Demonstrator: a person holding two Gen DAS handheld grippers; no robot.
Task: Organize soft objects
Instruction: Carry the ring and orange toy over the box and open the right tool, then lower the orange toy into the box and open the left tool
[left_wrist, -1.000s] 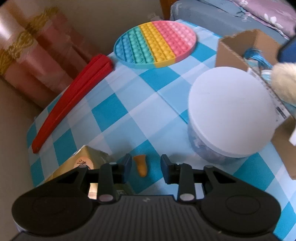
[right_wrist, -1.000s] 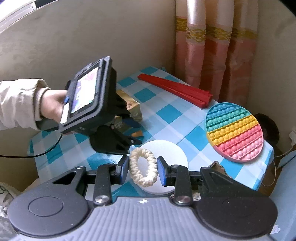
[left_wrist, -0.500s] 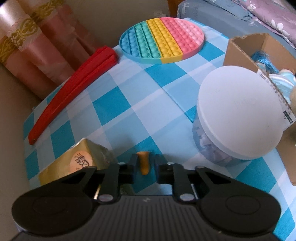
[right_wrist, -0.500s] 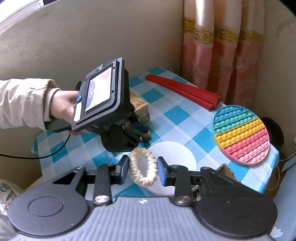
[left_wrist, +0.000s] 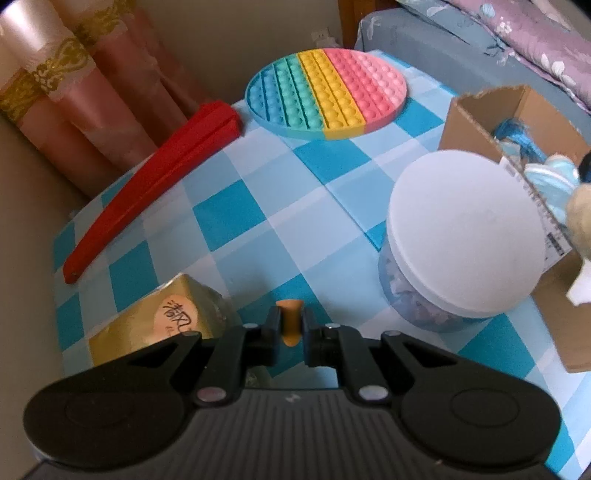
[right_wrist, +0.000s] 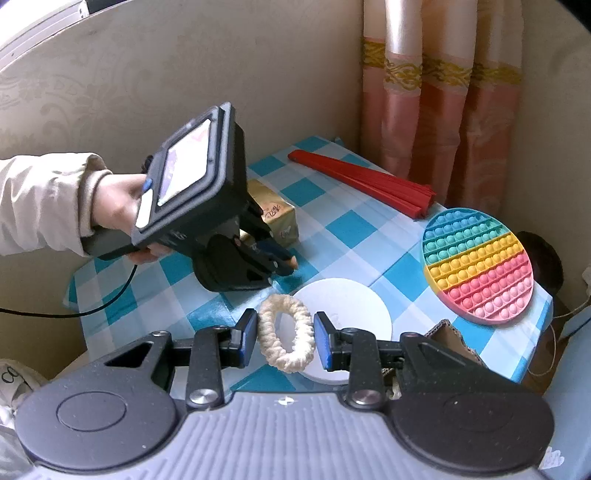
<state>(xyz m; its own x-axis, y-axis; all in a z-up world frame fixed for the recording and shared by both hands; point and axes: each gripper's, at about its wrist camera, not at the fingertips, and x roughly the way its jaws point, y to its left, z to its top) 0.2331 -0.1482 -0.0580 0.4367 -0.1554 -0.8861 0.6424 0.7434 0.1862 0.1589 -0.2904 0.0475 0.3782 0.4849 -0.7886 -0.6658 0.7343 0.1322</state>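
Observation:
A small orange soft piece (left_wrist: 289, 322) is pinched between the pads of my left gripper (left_wrist: 289, 325), just above the blue checked cloth. In the right wrist view that left gripper (right_wrist: 286, 263) points down at the cloth, with the orange tip (right_wrist: 293, 261) showing at its end. My right gripper (right_wrist: 284, 338) is shut on a cream fluffy hair tie (right_wrist: 285, 339), held above the white lid (right_wrist: 343, 325). A cardboard box (left_wrist: 480, 122) at the right holds blue soft things (left_wrist: 517, 138).
A round tub with a white lid (left_wrist: 465, 232) stands beside the box. A rainbow bubble mat (left_wrist: 327, 94), a folded red fan (left_wrist: 155, 175) and a gold packet (left_wrist: 162, 325) lie on the checked table (left_wrist: 258, 221). Pink curtains (right_wrist: 439, 96) hang behind. A person's hand (right_wrist: 118, 206) holds the left gripper.
My left gripper's jaws closed on the orange piece, which stood loose between them a second ago. The right gripper kept its hold on the hair tie and stayed put.

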